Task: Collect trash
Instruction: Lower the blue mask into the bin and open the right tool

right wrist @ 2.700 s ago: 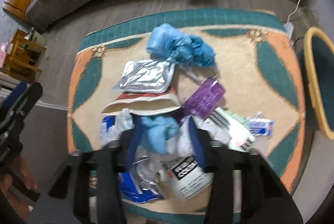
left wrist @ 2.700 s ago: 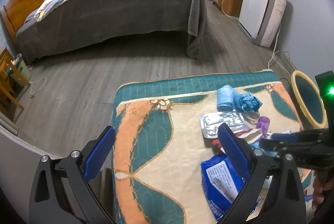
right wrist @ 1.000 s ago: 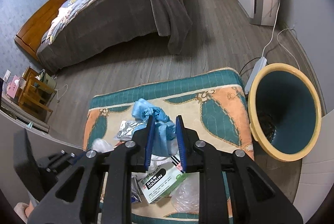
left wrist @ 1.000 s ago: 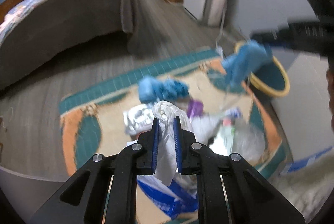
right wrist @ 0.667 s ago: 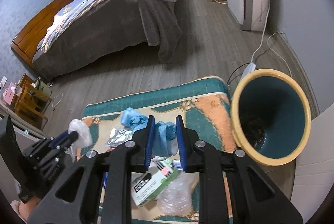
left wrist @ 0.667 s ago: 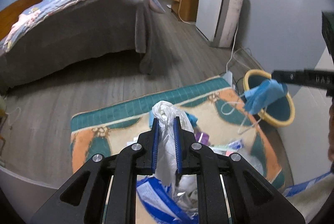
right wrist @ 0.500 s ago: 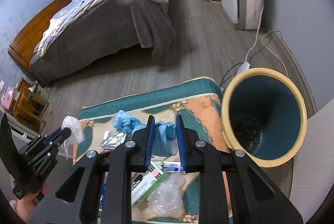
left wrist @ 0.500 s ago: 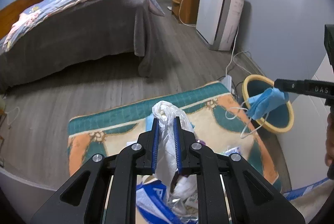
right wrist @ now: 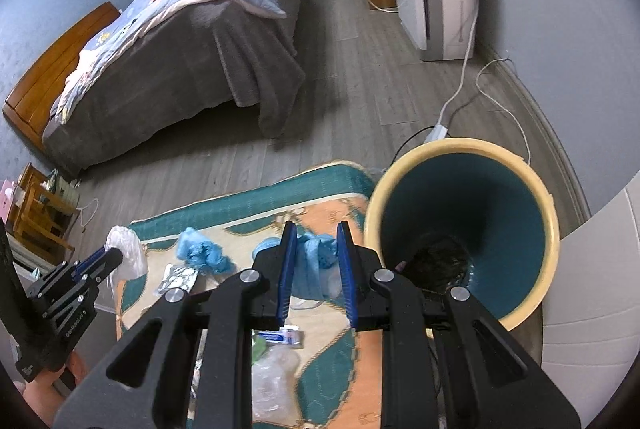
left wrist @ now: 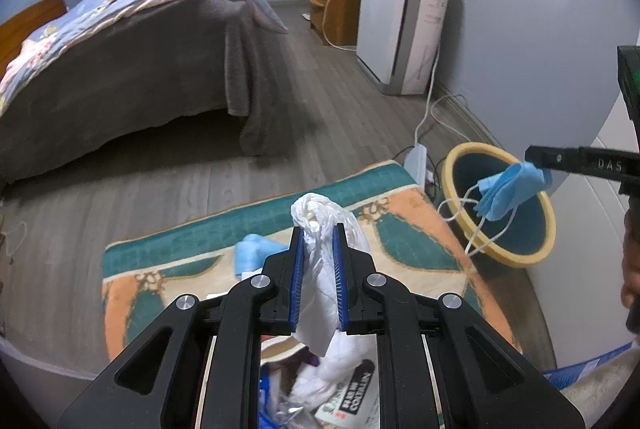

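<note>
Scanning from the far left, I see the bed (left wrist: 120, 61) with its grey blanket and blue quilt, and wood flooring running toward me. Nearer lies the patterned rug (left wrist: 408, 249), teal, orange and cream, with loose trash on it: a crumpled blue glove (right wrist: 202, 255), a foil blister pack (right wrist: 178, 279), a printed box (left wrist: 354, 395) and a clear plastic wrapper (right wrist: 272, 369). My left gripper (left wrist: 317, 253) is clamped on a white plastic bag (left wrist: 320, 293), which bunches above the blue pads and hangs down below them, held clear over the near part of the rug. In the right wrist view that same gripper sits at the left edge with the bag puffed at its tip. Further right, my right gripper (right wrist: 317, 261) is pinched on a blue face mask (left wrist: 508, 191); from the left wrist view the mask dangles off the fingertips with its white ear loops trailing, directly over the mouth of the trash bin (left wrist: 458, 165). The bin, yellow-rimmed with a teal inside, stands on the floor just beside the rug's right edge, with dark contents at its bottom. Beyond it, against the far right wall, stand a white air purifier (left wrist: 400, 29) and a wooden cabinet (left wrist: 340, 9), with a white cable running to a power strip (left wrist: 416, 157) near the bin.
</note>
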`<state>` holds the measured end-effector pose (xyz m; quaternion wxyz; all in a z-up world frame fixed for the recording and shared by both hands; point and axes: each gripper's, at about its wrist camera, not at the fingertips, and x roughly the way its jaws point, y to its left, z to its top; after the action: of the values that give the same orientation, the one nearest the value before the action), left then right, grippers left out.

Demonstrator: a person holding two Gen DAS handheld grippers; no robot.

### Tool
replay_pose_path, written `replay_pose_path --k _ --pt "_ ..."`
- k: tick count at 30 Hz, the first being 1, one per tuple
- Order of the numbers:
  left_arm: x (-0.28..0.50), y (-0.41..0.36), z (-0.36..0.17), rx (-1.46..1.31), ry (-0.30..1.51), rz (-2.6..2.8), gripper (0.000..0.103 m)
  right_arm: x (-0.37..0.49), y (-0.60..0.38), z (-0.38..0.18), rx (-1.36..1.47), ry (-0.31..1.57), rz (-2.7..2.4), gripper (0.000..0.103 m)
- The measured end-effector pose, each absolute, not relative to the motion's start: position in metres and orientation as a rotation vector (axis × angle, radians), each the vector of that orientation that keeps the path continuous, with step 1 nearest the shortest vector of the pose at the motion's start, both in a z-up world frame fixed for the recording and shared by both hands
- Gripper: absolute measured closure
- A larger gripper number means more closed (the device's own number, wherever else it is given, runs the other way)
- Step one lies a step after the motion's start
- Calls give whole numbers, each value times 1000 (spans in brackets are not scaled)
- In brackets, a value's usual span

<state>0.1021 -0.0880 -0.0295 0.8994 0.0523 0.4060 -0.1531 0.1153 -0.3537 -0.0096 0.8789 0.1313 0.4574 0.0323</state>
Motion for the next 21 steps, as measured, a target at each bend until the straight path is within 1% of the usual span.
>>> replay_pose_path --k 21 --pt "102 -158 -55 188 891 -396 88 112 -431 -24 229 955 -77 83"
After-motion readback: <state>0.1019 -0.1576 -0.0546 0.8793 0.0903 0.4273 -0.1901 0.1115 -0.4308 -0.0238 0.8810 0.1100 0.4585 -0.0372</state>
